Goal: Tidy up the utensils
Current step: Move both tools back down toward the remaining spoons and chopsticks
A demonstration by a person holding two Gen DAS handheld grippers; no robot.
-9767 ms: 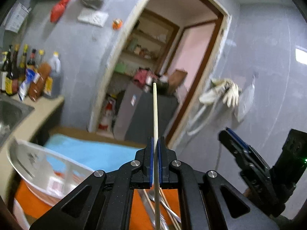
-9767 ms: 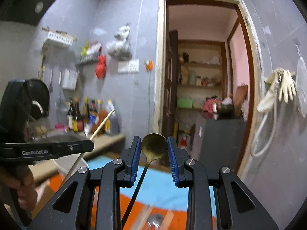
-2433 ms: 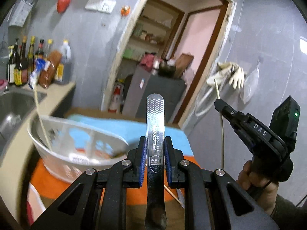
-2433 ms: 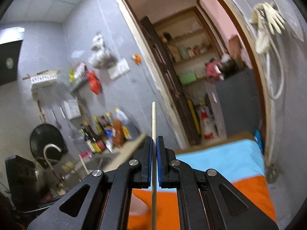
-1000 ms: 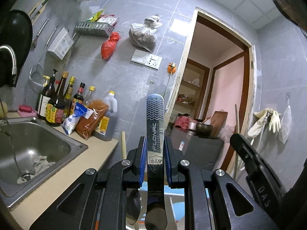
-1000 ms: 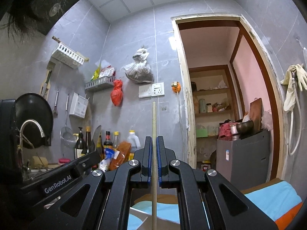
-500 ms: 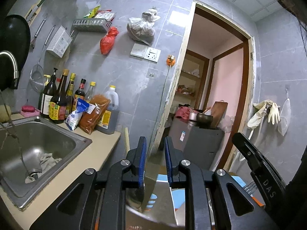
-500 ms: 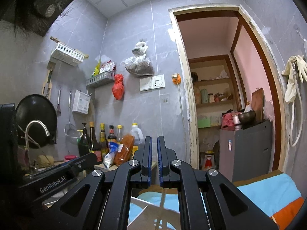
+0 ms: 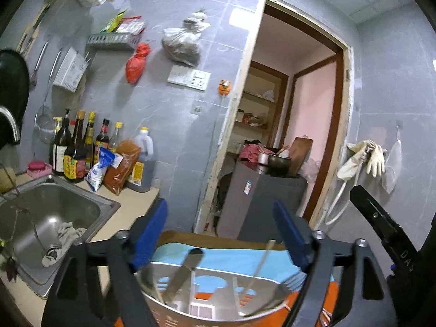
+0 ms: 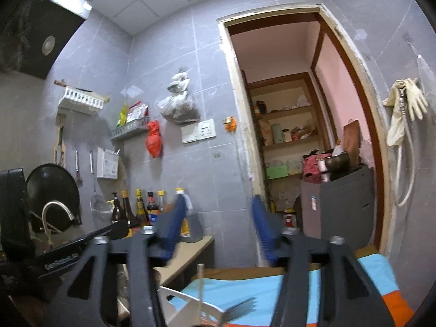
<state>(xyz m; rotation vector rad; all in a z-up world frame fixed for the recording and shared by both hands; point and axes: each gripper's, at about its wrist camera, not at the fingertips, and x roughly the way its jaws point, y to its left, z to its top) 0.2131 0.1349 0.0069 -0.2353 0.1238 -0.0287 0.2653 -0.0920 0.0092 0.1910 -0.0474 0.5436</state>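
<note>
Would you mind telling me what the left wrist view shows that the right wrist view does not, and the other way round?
Only the left wrist view shows the sink basin, with a rag by its drain, and the flat metal handle leaning in the utensil holder. Only the right wrist view shows the black pan on the wall behind the tap. Both show the red bag, the bottles, the rubber gloves, the doorway, and each an open, empty claw: left claw, right claw.

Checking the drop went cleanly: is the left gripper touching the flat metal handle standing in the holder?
Apart. In the left wrist view the left gripper has just opened wide, and the metal handle leans in the holder below, with clear space beside both pads.
</note>
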